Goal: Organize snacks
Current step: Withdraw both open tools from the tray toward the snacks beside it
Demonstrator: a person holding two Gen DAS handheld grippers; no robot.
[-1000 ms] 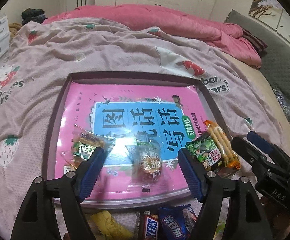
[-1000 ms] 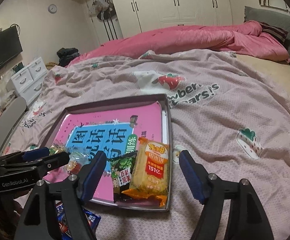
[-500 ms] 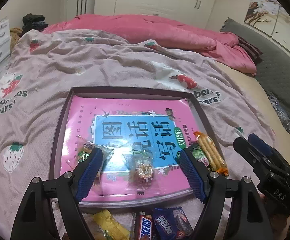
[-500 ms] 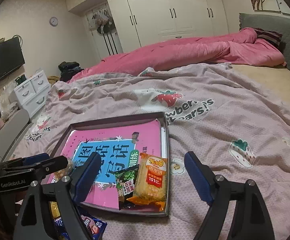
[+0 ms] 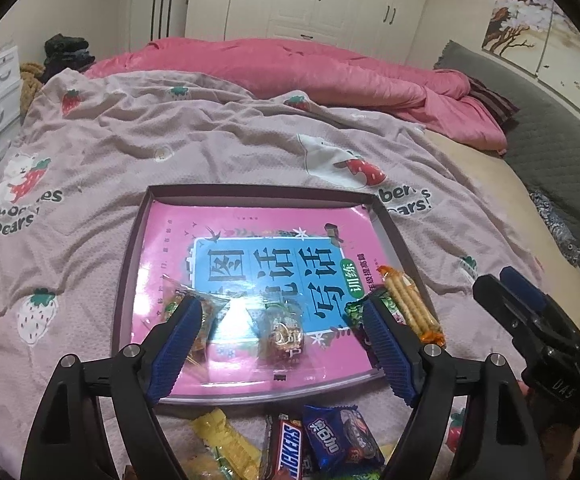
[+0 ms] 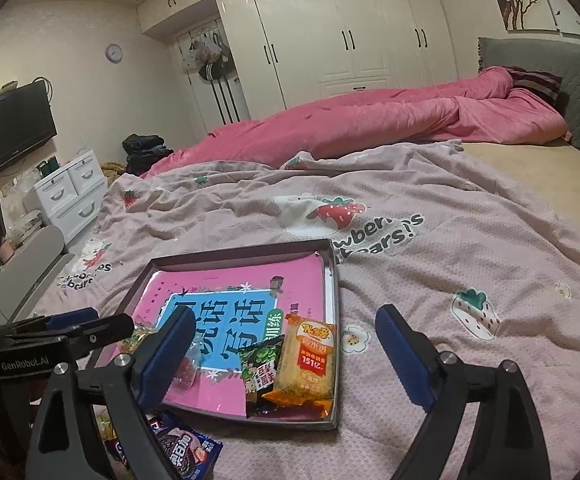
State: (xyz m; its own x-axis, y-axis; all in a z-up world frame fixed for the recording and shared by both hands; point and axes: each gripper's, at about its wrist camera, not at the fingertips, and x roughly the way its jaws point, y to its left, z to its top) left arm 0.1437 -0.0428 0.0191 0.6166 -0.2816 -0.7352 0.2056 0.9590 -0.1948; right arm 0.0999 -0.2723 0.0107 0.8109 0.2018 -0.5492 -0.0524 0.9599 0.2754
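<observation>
Left wrist view: the left gripper (image 5: 281,344) hangs over the tray's (image 5: 127,280) near edge, jaws wide and just opened further, gripping nothing; a candy (image 5: 283,330) lies below between them; more snacks (image 5: 332,436) lie on the bed before the tray. Right wrist view: the right gripper (image 6: 281,354), jaws likewise just widened, is empty above the orange pack (image 6: 306,364) in the tray's near right corner.

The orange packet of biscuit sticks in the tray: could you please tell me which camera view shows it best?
The right wrist view: the orange packet of biscuit sticks faces the camera unobstructed, label readable. In the left wrist view, the packet appears foreshortened beside the gripper finger, at the tray edge.
</observation>
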